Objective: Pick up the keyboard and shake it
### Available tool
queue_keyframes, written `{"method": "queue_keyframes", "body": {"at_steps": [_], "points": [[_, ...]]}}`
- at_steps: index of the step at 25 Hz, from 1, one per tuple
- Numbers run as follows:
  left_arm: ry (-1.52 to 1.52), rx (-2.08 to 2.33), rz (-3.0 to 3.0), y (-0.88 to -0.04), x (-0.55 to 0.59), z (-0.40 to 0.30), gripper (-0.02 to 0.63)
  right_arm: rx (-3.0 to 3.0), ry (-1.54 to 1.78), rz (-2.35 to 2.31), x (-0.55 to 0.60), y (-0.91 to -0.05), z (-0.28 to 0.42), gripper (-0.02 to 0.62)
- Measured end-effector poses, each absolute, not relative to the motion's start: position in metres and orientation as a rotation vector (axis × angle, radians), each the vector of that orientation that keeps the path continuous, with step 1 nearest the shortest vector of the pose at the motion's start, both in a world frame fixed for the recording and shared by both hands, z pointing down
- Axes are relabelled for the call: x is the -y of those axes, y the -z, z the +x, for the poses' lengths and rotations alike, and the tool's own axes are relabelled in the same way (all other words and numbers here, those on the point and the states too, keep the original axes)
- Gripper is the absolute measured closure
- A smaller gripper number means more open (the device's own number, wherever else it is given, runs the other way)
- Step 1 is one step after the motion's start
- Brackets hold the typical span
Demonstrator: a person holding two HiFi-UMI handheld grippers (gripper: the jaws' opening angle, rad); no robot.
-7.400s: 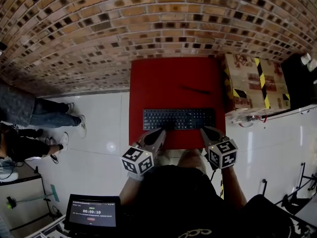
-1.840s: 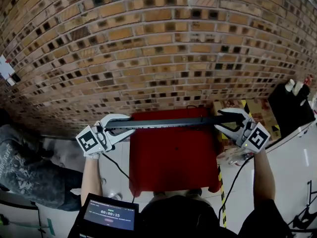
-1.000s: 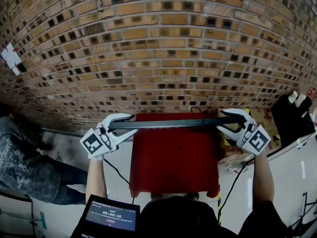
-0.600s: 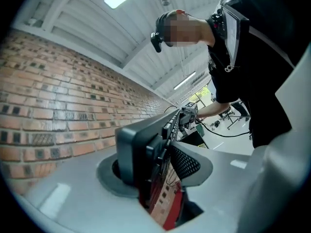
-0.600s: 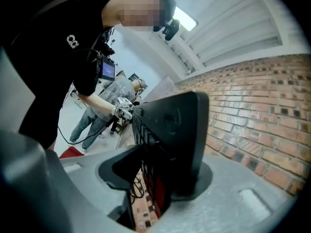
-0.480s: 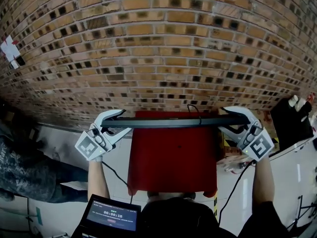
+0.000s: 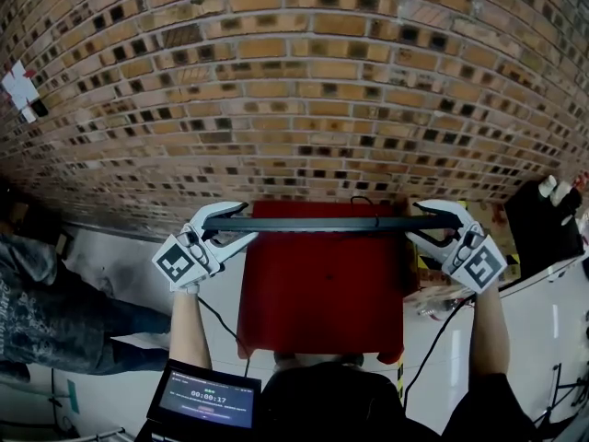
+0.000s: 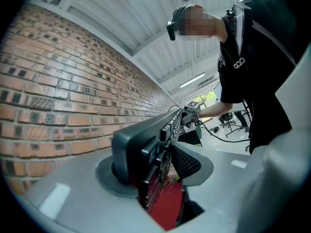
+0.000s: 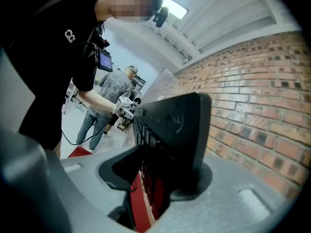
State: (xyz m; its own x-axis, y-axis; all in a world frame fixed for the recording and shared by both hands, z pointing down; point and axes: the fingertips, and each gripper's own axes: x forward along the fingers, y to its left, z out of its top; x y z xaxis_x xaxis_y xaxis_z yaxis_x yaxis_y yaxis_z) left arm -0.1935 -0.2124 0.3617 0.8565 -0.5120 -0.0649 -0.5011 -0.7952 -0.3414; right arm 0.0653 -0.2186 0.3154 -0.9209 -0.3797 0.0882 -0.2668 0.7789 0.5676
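The black keyboard (image 7: 331, 222) hangs in the air above the red table (image 7: 322, 293), level and edge-on to the head view, in front of the brick wall. My left gripper (image 7: 224, 224) is shut on its left end and my right gripper (image 7: 434, 221) on its right end. In the left gripper view the keyboard (image 8: 141, 140) stands keys-right between the jaws of the left gripper (image 8: 155, 166), and the mesh pad (image 8: 187, 161) presses on the keys. The right gripper (image 9: 160, 174) clamps the keyboard (image 9: 180, 123) the same way. A thin cable (image 7: 363, 201) loops at its back.
The brick wall (image 7: 294, 81) rises close behind the table. Right of the table are a cardboard box (image 7: 502, 212) with black-yellow tape and a black stand (image 7: 543, 219). A person (image 7: 37, 293) stands at the left. A small screen (image 7: 204, 401) is at my chest.
The keyboard lay flat on the red table at first; now both grippers hold it up by its ends. Over the last second it has shifted slightly up and down, staying level.
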Motion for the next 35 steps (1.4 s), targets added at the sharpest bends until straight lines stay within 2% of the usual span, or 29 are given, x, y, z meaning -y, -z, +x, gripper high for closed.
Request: {"method": "queue_keyframes", "body": {"at_steps": [7, 21, 35], "points": [[-0.046, -0.765, -2.733, -0.354, 0.215, -0.189, 0.373, 2.716, 0.854, 0.483, 0.22, -0.313, 0.065, 0.434], [0.19, -0.691, -2.766, -0.383, 0.229, -0.16, 0.393, 2.787, 0.624, 0.557, 0.242, -0.381, 0.103, 0.43], [0.36, -0.498, -2.508, -0.319, 0.213, -0.111, 0.407, 2.872, 0.729, 0.873, 0.216, -0.35, 0.149, 0.402]]}}
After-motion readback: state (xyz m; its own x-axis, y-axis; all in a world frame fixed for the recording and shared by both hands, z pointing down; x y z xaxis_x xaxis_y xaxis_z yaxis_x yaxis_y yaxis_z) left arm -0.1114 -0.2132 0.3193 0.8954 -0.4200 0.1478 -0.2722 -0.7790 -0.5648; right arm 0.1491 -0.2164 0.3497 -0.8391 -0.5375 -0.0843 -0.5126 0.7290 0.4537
